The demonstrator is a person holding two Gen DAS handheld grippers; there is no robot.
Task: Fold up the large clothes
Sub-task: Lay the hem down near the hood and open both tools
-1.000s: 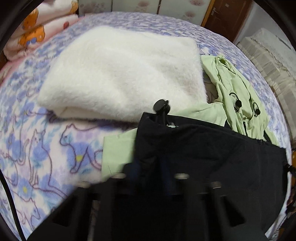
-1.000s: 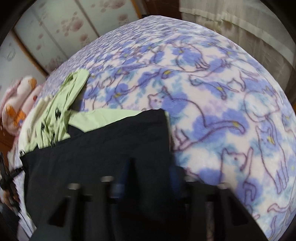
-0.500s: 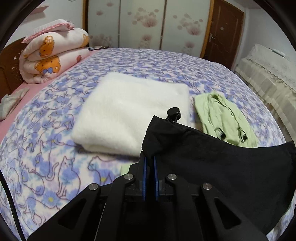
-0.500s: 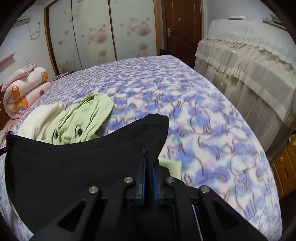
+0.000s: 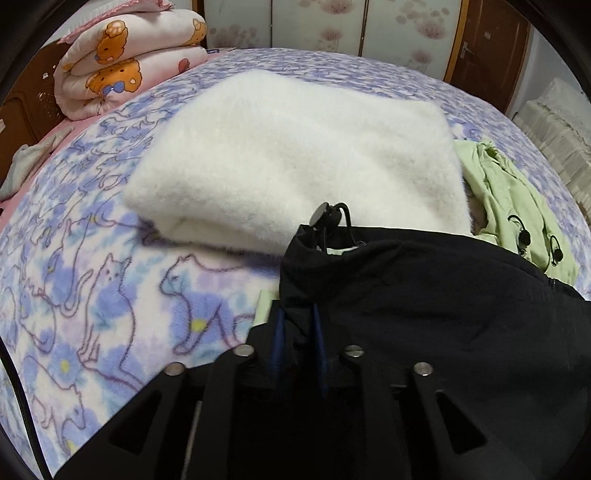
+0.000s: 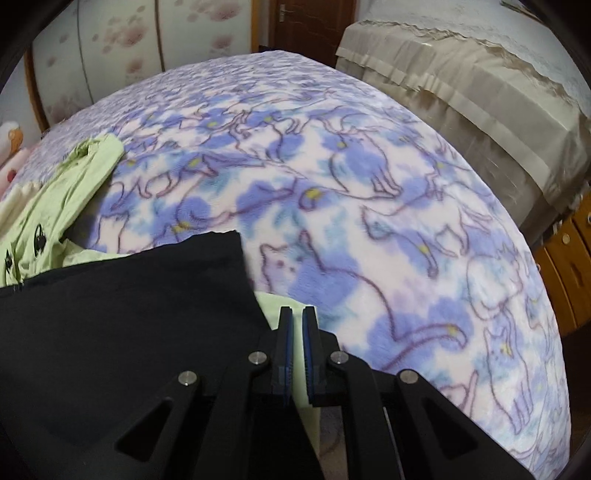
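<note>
While one big bed (image 6: 369, 206) with blue cats holds it all, one black garment (image 5: 424, 295) lies near its front edge, atop one green garment (image 5: 506, 192) — beside one white blanket (image 5: 295, 155). Left gripper (image 5: 297, 321) pinches black cloth; right gripper (image 6: 297, 332) is slightly spread — holding nothing.

— What covers the bed (image 6: 369, 206)?
— A blue cat-print blanket (image 5: 92, 280); a rolled bear-print quilt (image 5: 122, 59) lies at its head.
— And behind?
— A brown door (image 6: 310, 22) and floral wardrobe panels (image 5: 314, 26).
</note>
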